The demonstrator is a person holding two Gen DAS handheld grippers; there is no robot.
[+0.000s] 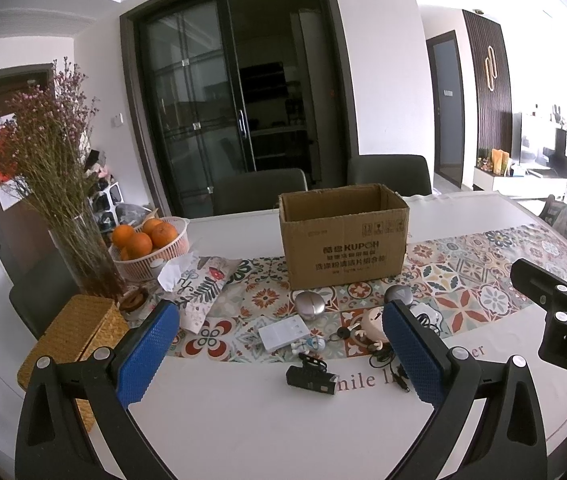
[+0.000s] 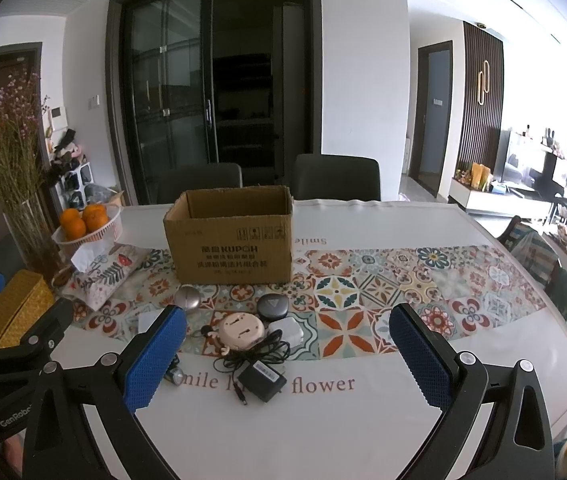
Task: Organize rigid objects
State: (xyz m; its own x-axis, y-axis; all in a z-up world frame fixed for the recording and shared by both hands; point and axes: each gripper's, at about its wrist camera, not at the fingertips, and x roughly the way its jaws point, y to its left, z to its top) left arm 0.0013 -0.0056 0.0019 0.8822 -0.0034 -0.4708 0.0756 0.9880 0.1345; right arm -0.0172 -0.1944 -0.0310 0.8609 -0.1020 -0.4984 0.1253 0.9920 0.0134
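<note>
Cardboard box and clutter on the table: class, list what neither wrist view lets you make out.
- Box floor: both views, hidden by its front wall.
- White card: right wrist view, mostly behind a blue pad.
- Small figurine: left wrist view, too small to identify.
- Table near edge: cut off by the frame.

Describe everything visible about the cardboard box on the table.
The brown corrugated cardboard box stands upright on the patterned floral table runner, behind the scattered small gadgets. Its top is open, with no flaps showing above the rim, and what shows of the inside looks empty. The front face carries dark printed text, including KUPOH, and a row of handling symbols. The edges look slightly worn. Neither claw touches it.
</note>
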